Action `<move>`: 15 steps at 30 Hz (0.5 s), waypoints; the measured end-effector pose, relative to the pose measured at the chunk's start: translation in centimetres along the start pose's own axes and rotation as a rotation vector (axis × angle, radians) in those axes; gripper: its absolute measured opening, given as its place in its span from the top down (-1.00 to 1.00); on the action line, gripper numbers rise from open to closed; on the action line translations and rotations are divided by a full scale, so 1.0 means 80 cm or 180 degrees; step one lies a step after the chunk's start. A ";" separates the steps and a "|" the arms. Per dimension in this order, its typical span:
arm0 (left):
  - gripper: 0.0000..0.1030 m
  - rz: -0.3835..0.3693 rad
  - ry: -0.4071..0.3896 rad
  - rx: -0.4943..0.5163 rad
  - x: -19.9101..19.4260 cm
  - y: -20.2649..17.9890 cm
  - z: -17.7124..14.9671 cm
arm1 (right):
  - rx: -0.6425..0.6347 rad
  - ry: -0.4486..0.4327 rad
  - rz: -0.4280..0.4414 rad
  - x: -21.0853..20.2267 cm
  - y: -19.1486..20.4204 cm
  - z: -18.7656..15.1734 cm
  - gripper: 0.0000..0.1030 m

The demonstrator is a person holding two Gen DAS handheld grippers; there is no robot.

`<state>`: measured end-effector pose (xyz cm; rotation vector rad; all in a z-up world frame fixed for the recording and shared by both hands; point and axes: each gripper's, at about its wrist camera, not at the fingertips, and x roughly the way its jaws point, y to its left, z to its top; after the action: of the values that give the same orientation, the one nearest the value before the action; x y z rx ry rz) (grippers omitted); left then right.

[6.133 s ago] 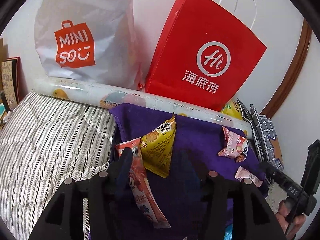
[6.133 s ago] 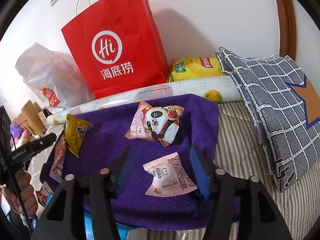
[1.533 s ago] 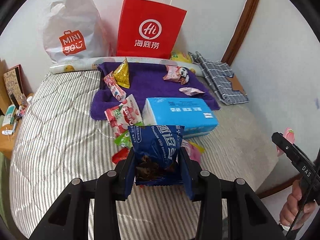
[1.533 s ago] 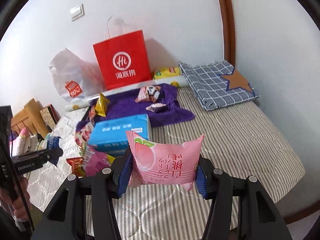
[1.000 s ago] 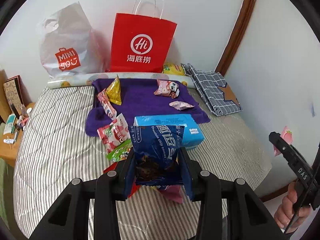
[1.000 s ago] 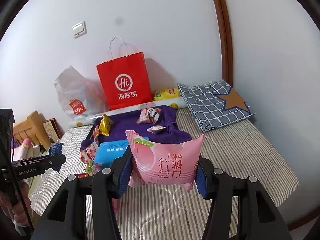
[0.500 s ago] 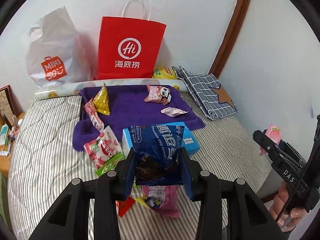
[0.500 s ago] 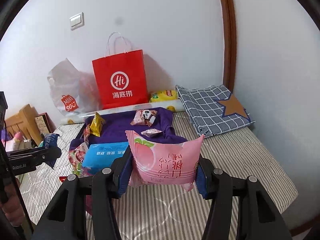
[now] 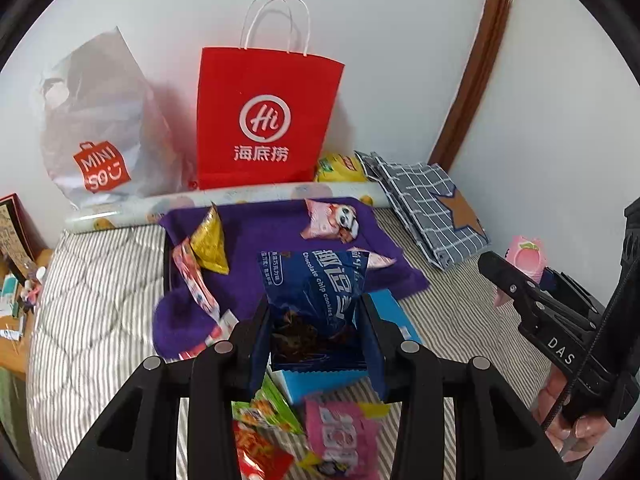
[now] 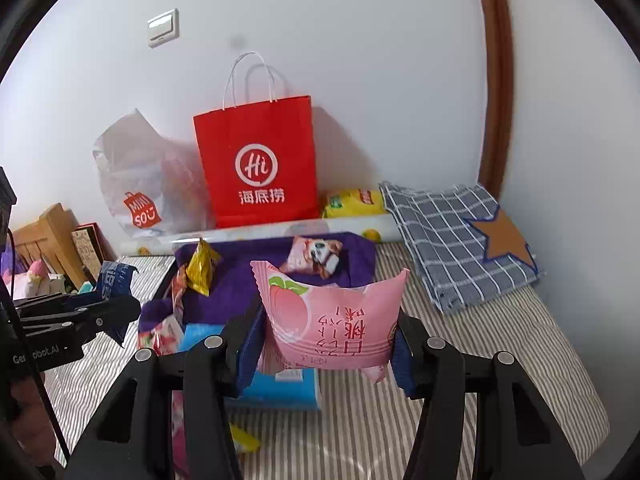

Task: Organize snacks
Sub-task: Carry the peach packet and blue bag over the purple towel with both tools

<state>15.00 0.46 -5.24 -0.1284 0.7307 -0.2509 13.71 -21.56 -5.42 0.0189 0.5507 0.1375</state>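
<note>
Blue "Chocolate chip cookies" bag (image 9: 316, 292) pinched in left claw (image 9: 316, 336) | right claw (image 10: 326, 344) grips pink peach packet (image 10: 332, 320) (upside-down print)

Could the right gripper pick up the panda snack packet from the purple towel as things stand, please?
Probably not yet: the right gripper is shut on the pink peach packet, so nothing else fits, though the panda snack packet lies uncovered on the purple towel.

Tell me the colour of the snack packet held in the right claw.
Pink, with a peach picture and red lettering: the snack packet in the right claw shows best in the right wrist view.

Red paper bag (image 9: 266, 120), white plastic bag (image 9: 94, 120), checked cloth (image 10: 456, 236), light switch (image 10: 163, 28)
</note>
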 end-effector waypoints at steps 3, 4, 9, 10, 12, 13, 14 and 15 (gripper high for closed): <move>0.26 0.0041 -0.0039 -0.0018 0.006 0.007 0.014 | -0.0014 -0.0032 0.0030 0.017 0.002 0.015 -0.05; 0.26 0.0047 -0.0044 -0.0020 0.009 0.009 0.018 | -0.0022 -0.0038 0.0032 0.022 0.002 0.019 -0.05; 0.26 0.0084 -0.0079 -0.0027 0.024 0.018 0.039 | -0.0010 -0.0062 0.0068 0.049 -0.005 0.038 -0.05; 0.26 0.0096 -0.0082 -0.0029 0.029 0.020 0.044 | -0.0003 -0.0065 0.0073 0.054 -0.007 0.042 -0.05; 0.26 0.0096 -0.0085 -0.0026 0.037 0.023 0.053 | 0.0003 -0.0095 0.0061 0.064 -0.013 0.053 -0.05; 0.26 0.0087 -0.0088 -0.0024 0.041 0.024 0.057 | -0.0002 -0.0110 0.0054 0.069 -0.014 0.058 -0.05; 0.26 0.0092 -0.0096 -0.0021 0.046 0.026 0.062 | -0.0013 -0.0121 0.0048 0.075 -0.016 0.064 -0.05; 0.26 0.0105 -0.0103 -0.0012 0.050 0.026 0.067 | -0.0018 -0.0128 0.0044 0.079 -0.018 0.068 -0.05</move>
<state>21.85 1.53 -4.29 -0.1236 0.7006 -0.2155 22.06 -22.00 -4.19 0.0200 0.5102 0.1519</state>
